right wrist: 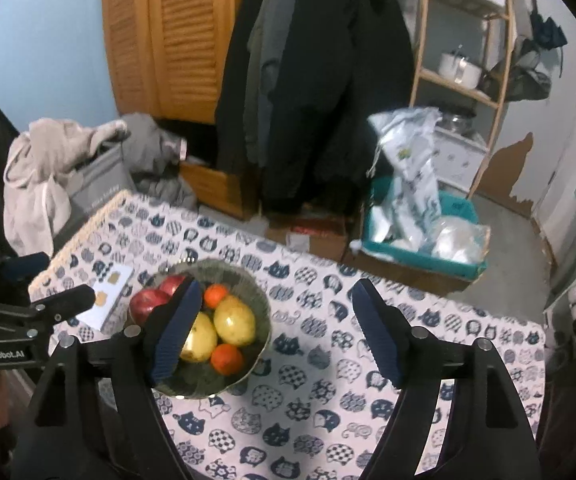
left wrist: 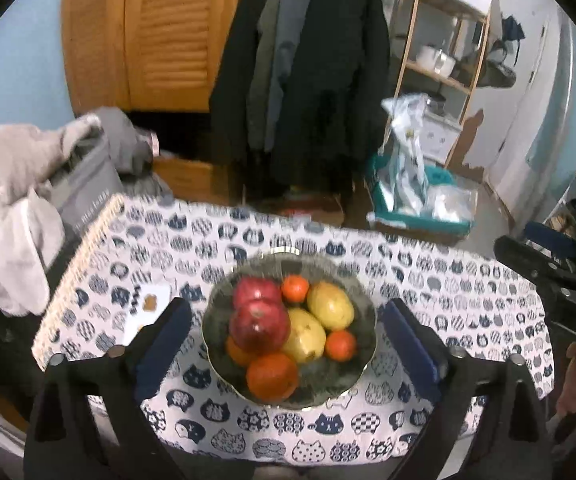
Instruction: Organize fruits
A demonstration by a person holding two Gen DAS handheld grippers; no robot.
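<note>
- Your left gripper (left wrist: 288, 332) stands wide open above the table, its blue pads either side of the bowl (left wrist: 352, 384) in its own view, gripping nothing.
- Your right gripper (right wrist: 275, 332) is partly open and empty; its left pad (right wrist: 175, 332) overlaps the bowl in its own view, well above it.
- The bowl sits on the cat-print tablecloth (left wrist: 448, 292), around the middle of the table.
- In the bowl: two red apples (left wrist: 259, 324), two yellow mangoes (left wrist: 330, 304) side by side, and small oranges (left wrist: 271, 376) tucked around them.
- A white card (right wrist: 113, 296) lies flat near the table's left edge, just beside the bowl.
</note>
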